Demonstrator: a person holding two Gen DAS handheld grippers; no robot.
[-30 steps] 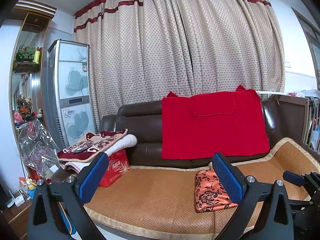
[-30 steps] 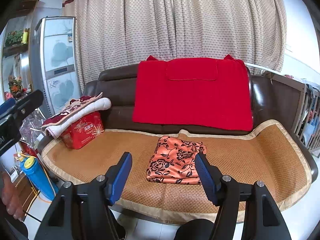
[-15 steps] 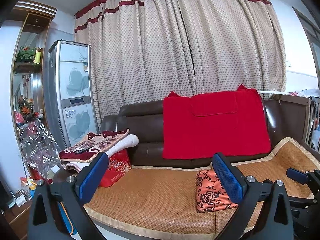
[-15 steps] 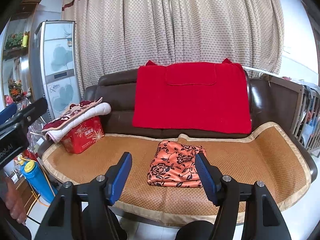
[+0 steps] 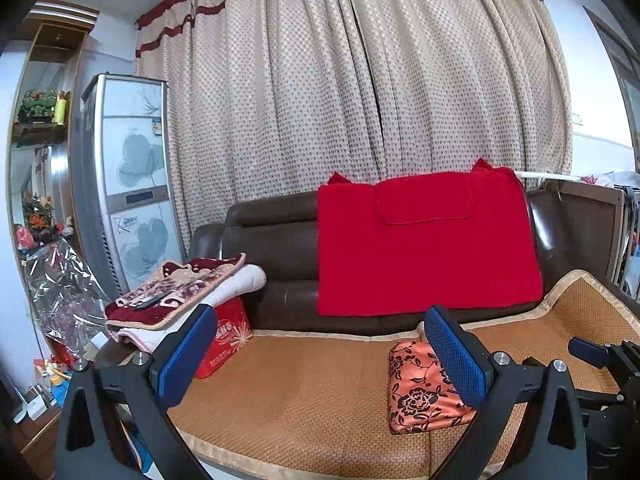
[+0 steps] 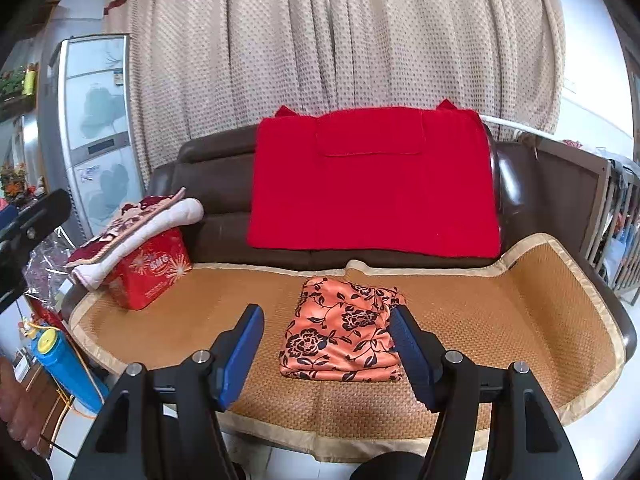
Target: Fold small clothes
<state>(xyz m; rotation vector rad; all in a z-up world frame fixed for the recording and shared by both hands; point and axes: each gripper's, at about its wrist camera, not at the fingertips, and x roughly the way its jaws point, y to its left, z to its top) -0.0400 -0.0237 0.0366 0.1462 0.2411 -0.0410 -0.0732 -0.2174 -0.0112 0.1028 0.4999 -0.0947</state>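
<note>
**Floral garment lay folded, both tongs empty**

The orange floral garment (image 6: 344, 332) sat as a neat folded stack on the sofa mat (image 6: 520, 312), near the middle of its front edge, so folding looked finished or nearly so. The left tongs (image 5: 320, 356) and right tongs (image 6: 326, 352) were both spread apart, holding nothing, hovering off the front edge. Bare mat lay either side; a red box (image 6: 150, 270) occupied the left end.
</note>
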